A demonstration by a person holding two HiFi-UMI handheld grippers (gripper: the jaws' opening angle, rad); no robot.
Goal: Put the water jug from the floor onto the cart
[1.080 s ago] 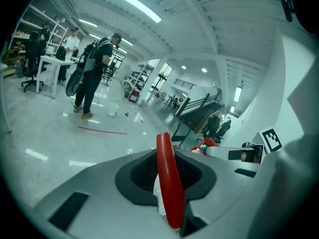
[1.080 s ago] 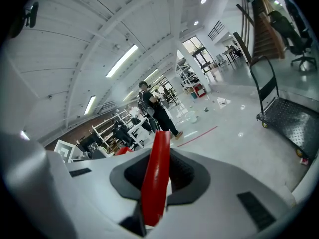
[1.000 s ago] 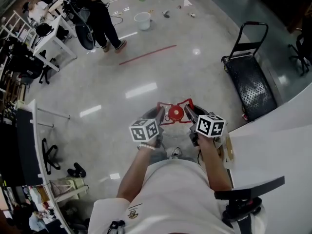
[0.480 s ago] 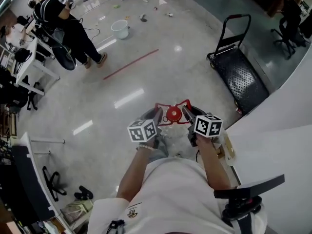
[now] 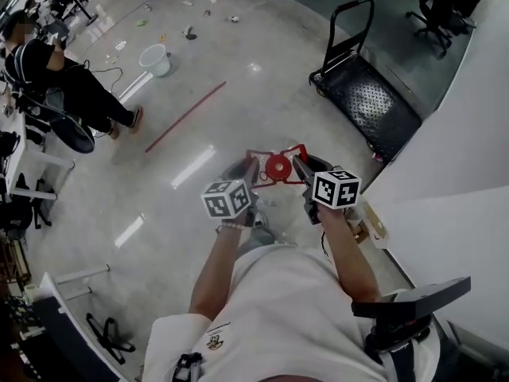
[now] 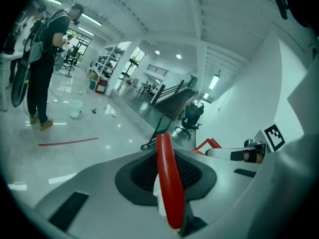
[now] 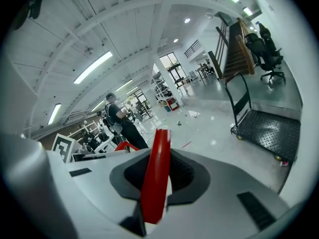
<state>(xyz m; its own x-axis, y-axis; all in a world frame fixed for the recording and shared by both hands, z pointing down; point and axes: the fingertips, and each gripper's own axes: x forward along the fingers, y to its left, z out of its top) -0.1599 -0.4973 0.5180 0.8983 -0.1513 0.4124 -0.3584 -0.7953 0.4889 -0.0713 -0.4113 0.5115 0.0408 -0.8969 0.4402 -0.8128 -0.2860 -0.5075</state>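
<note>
Versus half a second back, the whole scene is being swung around in the head view. The cart (image 5: 367, 102) is being shifted left, away from the right edge. The person in black (image 5: 67, 86) and the white bucket (image 5: 155, 59) are being pushed out toward the left side. The grip itself isn't being changed at all. The water jug (image 5: 277, 166) is still being held right in front of the chest by its red handle (image 6: 168, 183). The left gripper (image 5: 254, 169) is being kept on one side of the handle and the right gripper (image 5: 297, 165) on the other. In the left gripper view the fingers are being pressed onto the red handle, pinching it edge-on, and the same pinch is being shown in the right gripper view.

Around all that, a red line (image 5: 184, 116) is being shown on the shiny floor (image 5: 238, 78) to the left of the jug. Small bits of litter are being shown scattered up by the bucket. Open floor is being seen between the jug and the cart. A white wall (image 5: 453, 157) is being passed just beside the right arm, with the cart parked near its far end. An office chair (image 5: 433, 6) is being seen beyond the cart.
</note>
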